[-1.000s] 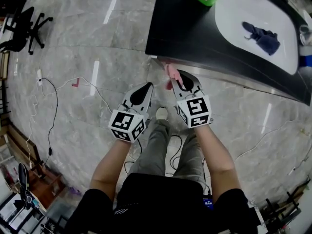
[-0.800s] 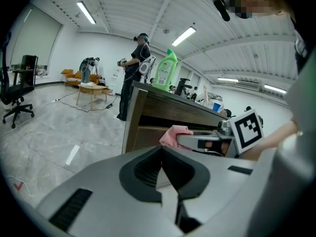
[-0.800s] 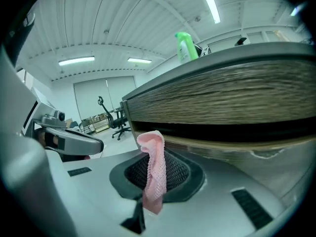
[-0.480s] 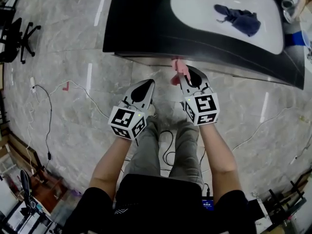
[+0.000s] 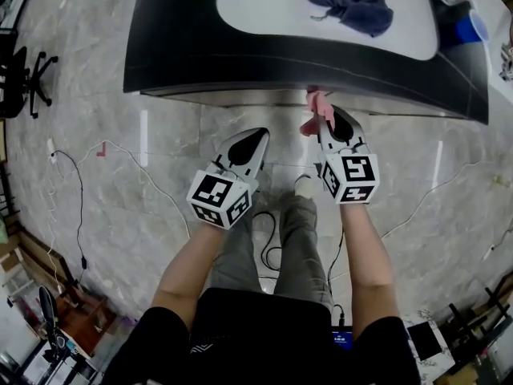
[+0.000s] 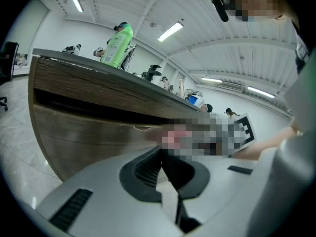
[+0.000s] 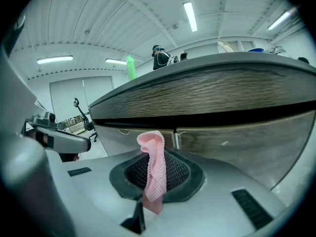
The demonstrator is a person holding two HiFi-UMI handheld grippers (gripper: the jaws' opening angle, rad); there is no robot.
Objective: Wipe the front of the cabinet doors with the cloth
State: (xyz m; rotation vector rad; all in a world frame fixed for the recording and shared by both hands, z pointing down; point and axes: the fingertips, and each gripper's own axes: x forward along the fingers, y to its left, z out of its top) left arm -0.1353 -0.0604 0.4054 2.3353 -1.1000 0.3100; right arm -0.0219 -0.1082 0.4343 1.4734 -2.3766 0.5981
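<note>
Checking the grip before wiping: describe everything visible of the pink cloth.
The pink cloth is a small strip of knobbly, mesh-like fabric. The right gripper is shut on its lower end, so it stands up between the jaws, top curled over. It is just before the wood-grain cabinet door, below the counter edge; whether it touches the door cannot be told.

The pink cloth is a rough waffle knit; the cabinet doors show matt brown wood grain; the floor is glossy veined stone.
</note>
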